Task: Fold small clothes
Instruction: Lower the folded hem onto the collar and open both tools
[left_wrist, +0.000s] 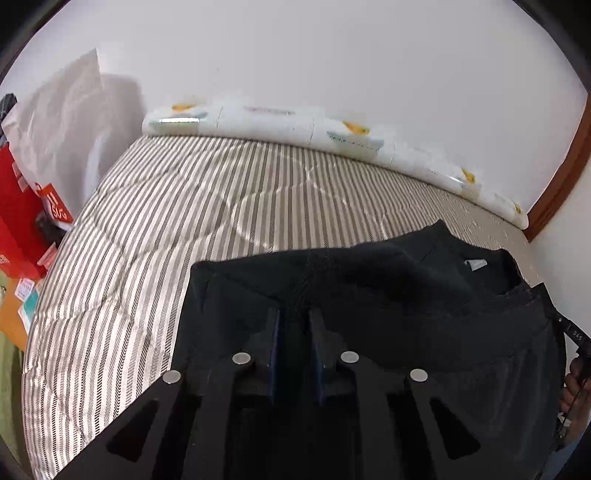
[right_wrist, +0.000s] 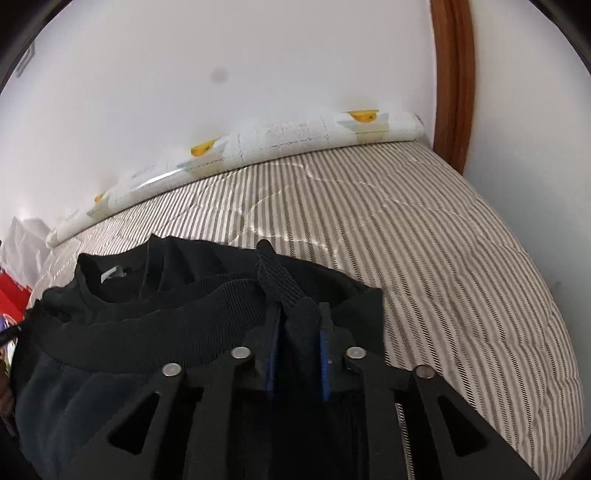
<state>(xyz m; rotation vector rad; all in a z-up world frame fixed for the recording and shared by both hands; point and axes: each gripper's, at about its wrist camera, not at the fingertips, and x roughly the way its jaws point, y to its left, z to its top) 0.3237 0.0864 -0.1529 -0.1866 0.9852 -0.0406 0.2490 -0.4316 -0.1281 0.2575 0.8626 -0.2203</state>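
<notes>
Two tongs (left_wrist: 295, 321) (right_wrist: 301, 321) – pinching black garment (left_wrist: 388, 288) (right_wrist: 184, 306), striped bed (left_wrist: 184, 206) (right_wrist: 424, 240)

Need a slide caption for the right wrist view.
Right tool shut on black garment over striped bedcover.

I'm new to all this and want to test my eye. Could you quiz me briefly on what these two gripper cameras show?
1. True or false: the right gripper has black fabric pinched between its fingers.
2. What pattern covers the bedspread?
3. The black garment has a pale label at its: A) hem B) neckline C) sleeve.

Key: 1 true; 2 stripes; 3 B.
</notes>
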